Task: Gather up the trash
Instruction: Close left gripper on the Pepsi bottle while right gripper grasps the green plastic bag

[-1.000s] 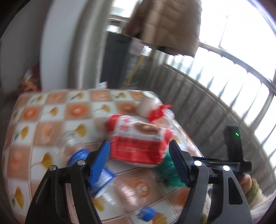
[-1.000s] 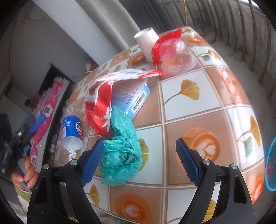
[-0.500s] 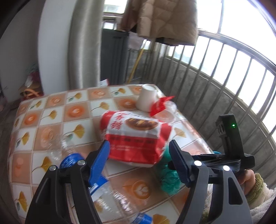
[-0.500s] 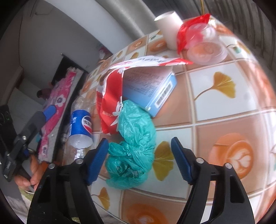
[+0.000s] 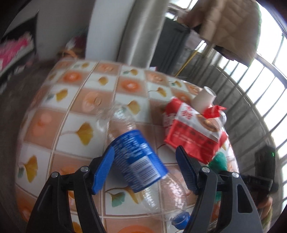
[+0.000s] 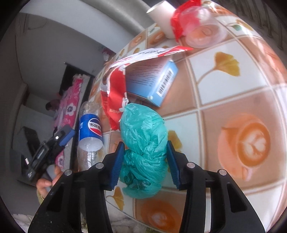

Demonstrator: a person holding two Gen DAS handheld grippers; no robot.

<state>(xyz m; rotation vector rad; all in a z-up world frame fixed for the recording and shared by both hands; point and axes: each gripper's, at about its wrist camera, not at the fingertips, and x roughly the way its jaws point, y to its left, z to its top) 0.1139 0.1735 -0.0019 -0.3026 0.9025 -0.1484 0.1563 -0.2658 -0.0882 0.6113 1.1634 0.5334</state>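
Trash scattered on the tiled table (image 6: 233, 93)

Crumpled green bag (image 6: 143, 143) near its edge; bottle (image 5: 138, 157) lying beside; red packet (image 5: 193, 132), blue box (image 6: 152, 80), paper cup (image 6: 161, 14) behind.

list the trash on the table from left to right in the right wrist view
plastic bottle → green plastic bag → blue box → clear plastic cup
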